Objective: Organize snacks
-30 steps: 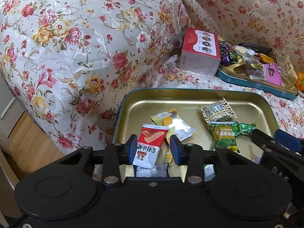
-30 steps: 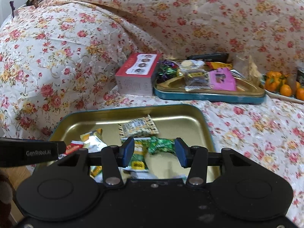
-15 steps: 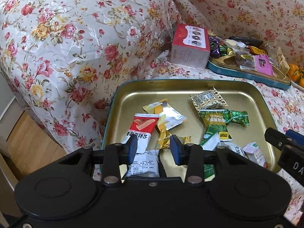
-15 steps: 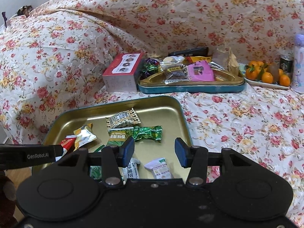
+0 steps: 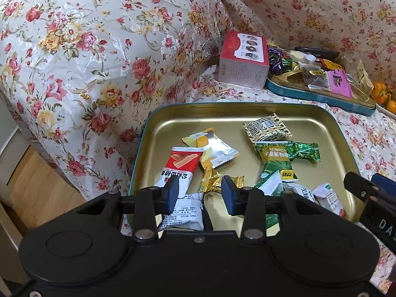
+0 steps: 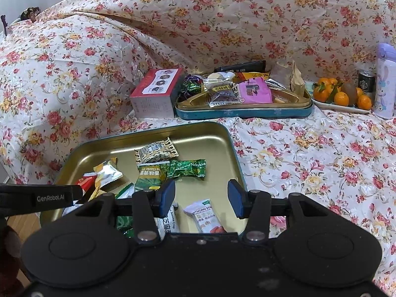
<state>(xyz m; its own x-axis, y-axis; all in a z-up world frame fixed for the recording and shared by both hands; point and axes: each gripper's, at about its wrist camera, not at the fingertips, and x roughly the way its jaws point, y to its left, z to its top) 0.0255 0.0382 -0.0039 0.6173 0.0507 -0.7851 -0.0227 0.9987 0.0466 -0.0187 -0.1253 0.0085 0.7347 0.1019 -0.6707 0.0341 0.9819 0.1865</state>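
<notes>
Sorting looks barely under way: the loose snacks (image 5: 217, 148) lie scattered in the near tray (image 5: 158, 133) at the lower middle of both views, red, silver, gold, green and white packets partly overlapping, none lined up. In the right wrist view a patterned packet (image 6: 156, 149) and a green candy (image 6: 186, 169) sit toward the tray's middle, a white bar (image 6: 204, 214) at its near edge. Both hand-held grippers hover over the near edge, empty. The left hand-held gripper (image 5: 199, 194) has its jaws moderately apart above a white packet (image 5: 183, 212) without touching it; the right hand-held gripper (image 6: 200, 198) stands likewise part open, nothing between its pads. Further out, upper middle, a second tray (image 6: 243, 113) already carries a heap of wrapped sweets, with a red box (image 6: 154, 94) just beside it on the flowered cover (image 6: 321, 153). At upper right a plate of oranges (image 6: 341, 97), a can and a bottle. Judging by this, nearly every packet remains to be moved or arranged.
</notes>
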